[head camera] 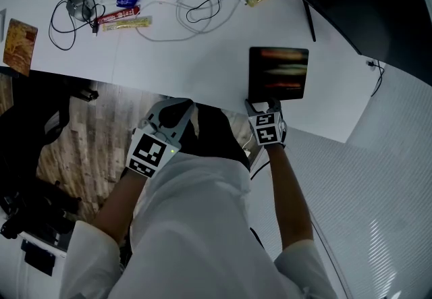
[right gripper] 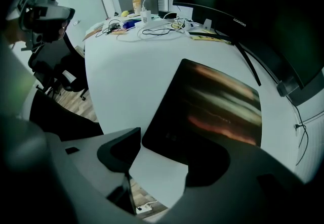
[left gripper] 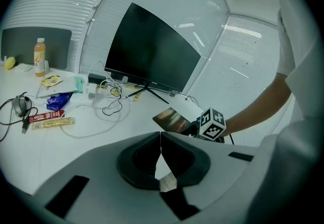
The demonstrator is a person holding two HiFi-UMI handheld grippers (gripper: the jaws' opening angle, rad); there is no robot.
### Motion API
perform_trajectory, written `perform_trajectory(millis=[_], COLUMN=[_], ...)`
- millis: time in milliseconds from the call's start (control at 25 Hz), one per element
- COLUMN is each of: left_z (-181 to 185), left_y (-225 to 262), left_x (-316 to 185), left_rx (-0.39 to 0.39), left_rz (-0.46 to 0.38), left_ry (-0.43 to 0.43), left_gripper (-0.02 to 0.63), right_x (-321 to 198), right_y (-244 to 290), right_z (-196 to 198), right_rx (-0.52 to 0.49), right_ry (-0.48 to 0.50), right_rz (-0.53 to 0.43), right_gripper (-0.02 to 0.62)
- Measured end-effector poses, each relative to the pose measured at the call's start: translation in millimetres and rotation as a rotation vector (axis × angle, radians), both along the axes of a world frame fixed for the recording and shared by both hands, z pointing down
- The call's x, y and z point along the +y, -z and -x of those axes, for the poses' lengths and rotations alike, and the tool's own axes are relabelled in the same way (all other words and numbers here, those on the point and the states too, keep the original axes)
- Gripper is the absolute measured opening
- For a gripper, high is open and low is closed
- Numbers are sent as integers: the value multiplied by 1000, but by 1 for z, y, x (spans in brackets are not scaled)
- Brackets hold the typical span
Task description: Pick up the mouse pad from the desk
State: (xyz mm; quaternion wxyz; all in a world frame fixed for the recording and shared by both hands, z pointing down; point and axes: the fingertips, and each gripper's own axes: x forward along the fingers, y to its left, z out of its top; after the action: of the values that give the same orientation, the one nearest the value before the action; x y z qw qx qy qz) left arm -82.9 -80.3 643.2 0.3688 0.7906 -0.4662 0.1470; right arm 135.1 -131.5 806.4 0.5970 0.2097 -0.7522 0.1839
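White surface (head camera: pixel 202 68) carries the dark mouse pad (head camera: pixel 278 73), lying flat near its edge. The right claw (right gripper: pixel 162 160) is spread wide, with the pad's near corner between its jaws, unpinched. The left claw (left gripper: pixel 161 142), pressed together and empty, is well to the right claw's left.

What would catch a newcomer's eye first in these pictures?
The dark mouse pad with orange streaks stands out first, lying flat near the front edge of the white desk, on the right in the head view. The right gripper hangs over its near edge with jaws wide open, not gripping it. Cables and snack packets clutter the desk's far left.
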Motion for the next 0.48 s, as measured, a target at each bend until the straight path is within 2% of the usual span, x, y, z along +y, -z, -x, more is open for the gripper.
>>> perform_trajectory(millis=[280, 480], left_z=[-9, -16], left_y=[3, 6], left_x=[0, 2], left_rx=[-4, -13], left_rz=[-1, -1], left_ry=[15, 29], left_gripper=[18, 18], right_x=[-1, -8], right_y=[0, -1], right_z=[-3, -7], right_rx=[-33, -51], right_ry=[46, 63], right_rz=[13, -3], right_gripper=[262, 185])
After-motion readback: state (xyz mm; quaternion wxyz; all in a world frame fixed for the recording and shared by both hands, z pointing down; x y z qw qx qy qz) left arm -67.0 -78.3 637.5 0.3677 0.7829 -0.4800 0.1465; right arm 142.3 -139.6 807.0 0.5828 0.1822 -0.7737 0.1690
